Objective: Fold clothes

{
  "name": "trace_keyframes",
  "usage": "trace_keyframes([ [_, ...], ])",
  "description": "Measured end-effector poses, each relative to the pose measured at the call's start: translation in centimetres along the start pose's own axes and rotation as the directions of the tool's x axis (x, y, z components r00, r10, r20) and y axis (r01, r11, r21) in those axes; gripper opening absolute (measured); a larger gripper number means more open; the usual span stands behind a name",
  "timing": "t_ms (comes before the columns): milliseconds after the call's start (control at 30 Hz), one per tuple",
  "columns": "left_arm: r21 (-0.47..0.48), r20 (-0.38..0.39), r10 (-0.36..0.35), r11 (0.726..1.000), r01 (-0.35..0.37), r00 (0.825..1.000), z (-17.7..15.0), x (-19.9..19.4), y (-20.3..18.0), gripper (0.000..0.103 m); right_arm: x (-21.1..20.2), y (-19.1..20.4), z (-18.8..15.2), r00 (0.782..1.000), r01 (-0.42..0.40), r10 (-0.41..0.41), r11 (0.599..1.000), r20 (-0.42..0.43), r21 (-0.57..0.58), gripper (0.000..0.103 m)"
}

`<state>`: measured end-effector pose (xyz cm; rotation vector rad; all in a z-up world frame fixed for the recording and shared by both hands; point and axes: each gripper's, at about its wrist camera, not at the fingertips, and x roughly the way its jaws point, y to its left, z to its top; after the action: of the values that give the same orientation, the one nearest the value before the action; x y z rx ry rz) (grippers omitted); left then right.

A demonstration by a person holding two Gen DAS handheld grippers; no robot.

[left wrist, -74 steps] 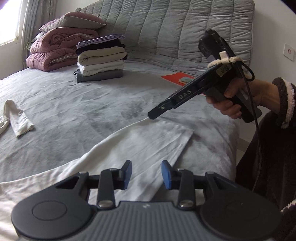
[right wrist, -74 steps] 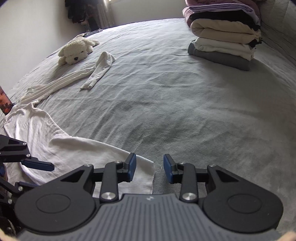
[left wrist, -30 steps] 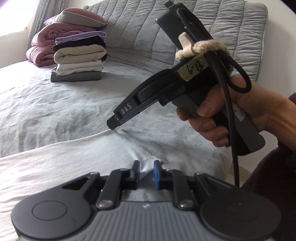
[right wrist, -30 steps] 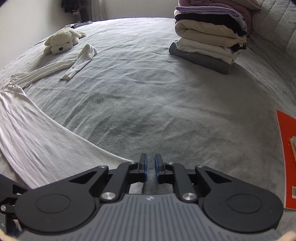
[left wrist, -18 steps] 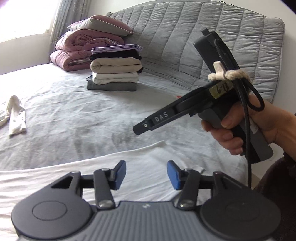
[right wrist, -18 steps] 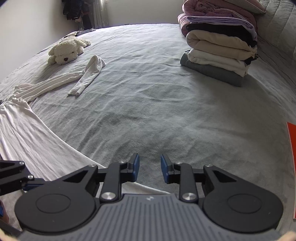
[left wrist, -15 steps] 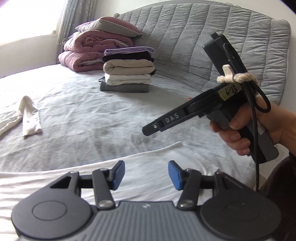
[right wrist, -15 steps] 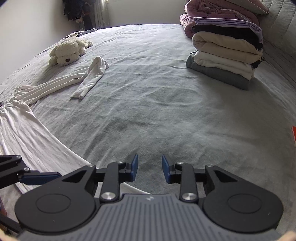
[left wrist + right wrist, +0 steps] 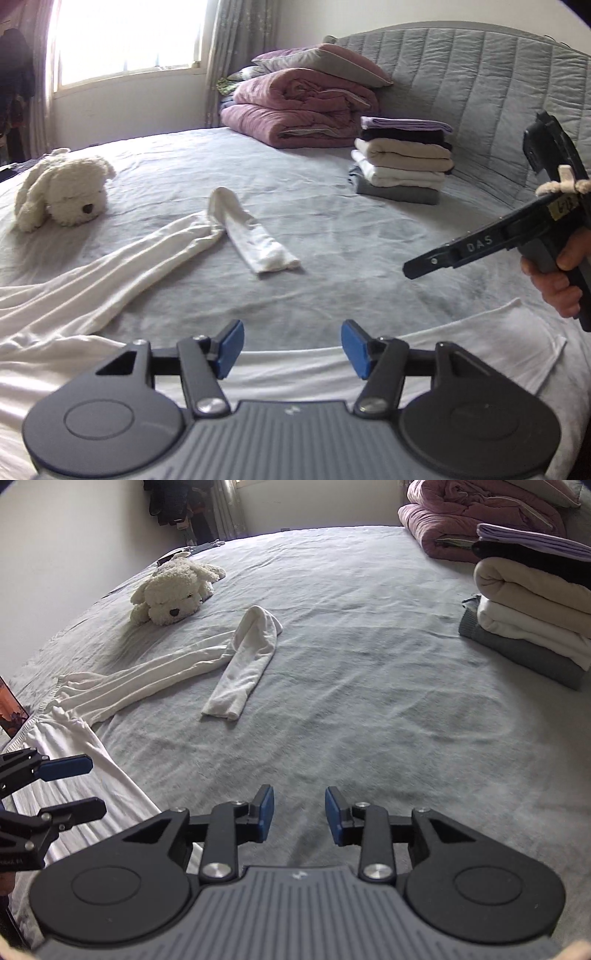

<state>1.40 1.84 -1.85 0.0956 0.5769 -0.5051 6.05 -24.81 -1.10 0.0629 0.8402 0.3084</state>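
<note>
A grey bed point(image 9: 332, 229) fills the room, a white garment point(image 9: 122, 269) sprawled along its near edge with one sleeve doubled back. Both the left hand-held gripper point(image 9: 291, 347) and right hand-held gripper point(image 9: 299, 819) hover above it, jaws spread and empty. A stack of folded clothes point(image 9: 402, 162) sits near the headboard, a plush dog point(image 9: 173, 590) well apart.

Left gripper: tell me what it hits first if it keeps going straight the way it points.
Probably the bare grey bedsheet just past the white garment; the left gripper is open and aims between the folded sleeve and the right gripper. Depth is uncertain.
</note>
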Motion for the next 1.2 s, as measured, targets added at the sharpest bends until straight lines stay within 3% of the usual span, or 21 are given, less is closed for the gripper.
trace_keyframes([
  [267, -0.082, 0.026, 0.167, 0.983, -0.164, 0.986, 0.2, -0.8, 9.5, 0.062, 4.7, 5.4, 4.0, 0.996, -0.094, 0.094, 0.994, -0.010, -0.051, 0.037],
  [633, -0.264, 0.048, 0.383, 0.896, -0.358, 0.923, -0.7, -1.8, 21.6, 0.062, 12.5, 14.7, 9.8, 0.979, -0.203, 0.197, 0.961, -0.048, -0.189, 0.037],
  [800, -0.343, 0.037, 0.407, 0.863, -0.371, 0.913, -2.0, -2.3, 25.2, 0.062, 16.4, 19.2, 12.1, 0.967, -0.254, 0.248, 0.937, -0.056, -0.239, 0.037],
  [1000, -0.440, 0.023, 0.370, 0.838, -0.323, 0.929, -3.6, -2.3, 28.3, 0.060, 21.2, 24.7, 14.3, 0.947, -0.322, 0.303, 0.900, -0.107, -0.294, 0.037],
  [1200, -0.508, 0.038, 0.354, 0.812, -0.287, 0.934, -4.2, -2.8, 29.9, 0.058, 24.6, 29.0, 15.0, 0.932, -0.361, 0.314, 0.856, -0.183, -0.369, 0.037],
])
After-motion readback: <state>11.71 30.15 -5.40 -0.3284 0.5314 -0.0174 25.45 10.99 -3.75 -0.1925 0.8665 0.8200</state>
